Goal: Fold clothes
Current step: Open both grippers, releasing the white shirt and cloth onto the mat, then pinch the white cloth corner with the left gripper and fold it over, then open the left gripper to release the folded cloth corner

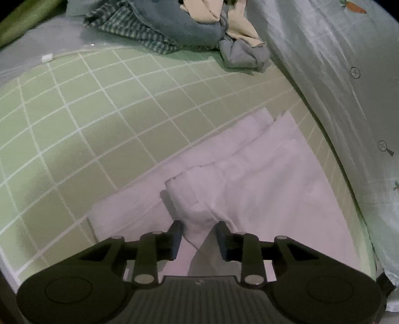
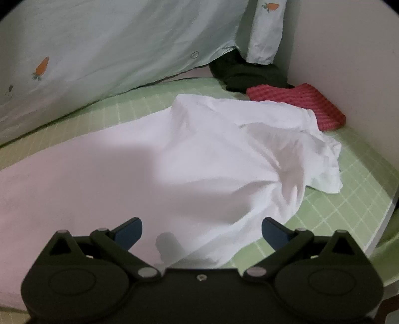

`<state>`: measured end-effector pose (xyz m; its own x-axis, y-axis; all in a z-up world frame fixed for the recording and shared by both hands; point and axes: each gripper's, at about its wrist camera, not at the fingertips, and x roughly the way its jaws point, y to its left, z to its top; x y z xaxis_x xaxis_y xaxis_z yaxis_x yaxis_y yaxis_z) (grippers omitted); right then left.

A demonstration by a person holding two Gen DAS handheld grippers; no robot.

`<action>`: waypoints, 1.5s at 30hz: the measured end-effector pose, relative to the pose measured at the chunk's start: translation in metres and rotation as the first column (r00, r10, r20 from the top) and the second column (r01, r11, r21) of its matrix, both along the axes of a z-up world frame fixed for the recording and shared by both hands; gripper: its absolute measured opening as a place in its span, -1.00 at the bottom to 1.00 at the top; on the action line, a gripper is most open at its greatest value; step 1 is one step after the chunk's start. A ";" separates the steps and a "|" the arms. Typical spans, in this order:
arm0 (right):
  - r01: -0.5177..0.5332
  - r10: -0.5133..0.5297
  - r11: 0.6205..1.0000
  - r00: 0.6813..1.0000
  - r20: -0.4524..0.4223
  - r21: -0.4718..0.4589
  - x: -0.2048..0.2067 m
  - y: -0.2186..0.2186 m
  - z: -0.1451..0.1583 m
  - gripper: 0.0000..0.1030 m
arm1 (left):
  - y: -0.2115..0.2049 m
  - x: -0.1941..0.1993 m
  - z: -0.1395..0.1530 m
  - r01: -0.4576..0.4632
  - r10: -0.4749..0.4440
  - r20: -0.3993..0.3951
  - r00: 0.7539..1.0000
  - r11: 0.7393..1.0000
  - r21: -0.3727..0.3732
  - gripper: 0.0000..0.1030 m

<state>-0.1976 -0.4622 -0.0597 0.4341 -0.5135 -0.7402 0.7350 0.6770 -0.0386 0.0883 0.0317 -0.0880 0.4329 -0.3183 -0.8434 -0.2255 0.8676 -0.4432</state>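
White cotton, thin and slack, was the trouble: the white garment [image 1: 249, 179] lay spread on the green checked bedsheet [image 1: 74, 129], and the left gripper [image 1: 199, 239] had its fingers [image 1: 175, 236] clenched on a bunched fold at the near edge. That pinch looked small, so a hard pull would likely slip the cloth free or drag the whole piece crooked across the bed. The right gripper [image 2: 202, 230] hovered with its fingers [image 2: 129, 230] released and spread wide over the garment's [image 2: 187, 154] body, grasping nothing; with only one side held, any fold made could skew.

Left of the bed lay a heap of unfolded clothes [image 1: 174, 22], then a pale quilt with carrot prints [image 2: 99, 44] along the far side, a black garment [image 2: 247, 72], a red knitted cloth [image 2: 309, 104] and a plain wall [image 2: 349, 62].
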 end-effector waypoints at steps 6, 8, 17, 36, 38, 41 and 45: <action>0.016 -0.016 1.000 1.000 0.002 0.027 -0.002 0.016 -0.004 1.00 | -0.003 0.005 0.004 0.001 -0.001 0.009 1.000 0.998 -0.061 -0.16; 0.003 -0.003 1.000 1.000 0.000 0.029 0.000 0.018 -0.005 1.00 | 0.000 0.002 0.007 -0.021 0.023 0.023 0.999 0.994 -0.111 0.08; -0.101 0.101 0.995 0.995 -0.007 0.011 0.011 0.018 -0.002 1.00 | -0.010 0.002 0.000 -0.078 0.082 0.033 0.996 0.991 -0.108 -0.67; -0.176 0.179 0.982 0.983 -0.045 0.066 0.005 0.011 -0.012 1.00 | 0.049 -0.095 0.018 -0.213 0.208 0.060 0.976 0.971 0.108 -0.16; -0.190 0.192 0.980 0.980 -0.052 0.053 0.005 0.014 -0.010 1.00 | 0.053 -0.099 0.020 -0.236 0.229 0.073 0.971 0.965 0.115 0.39; -0.194 0.196 0.980 0.979 -0.060 0.044 0.005 0.016 -0.008 1.00 | 0.054 -0.094 0.017 -0.231 0.227 0.052 0.973 0.969 0.086 0.48; -0.177 0.179 0.983 0.982 -0.060 0.042 0.003 0.015 -0.006 1.00 | 0.052 -0.090 0.010 -0.218 0.218 0.012 0.976 0.975 0.052 0.58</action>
<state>-0.1949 -0.4471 -0.0658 0.4676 -0.4048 -0.7858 0.5994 0.7986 -0.0546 -0.0018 0.0838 -0.0779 0.4924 -0.1710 -0.8534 -0.4089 0.8201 -0.4002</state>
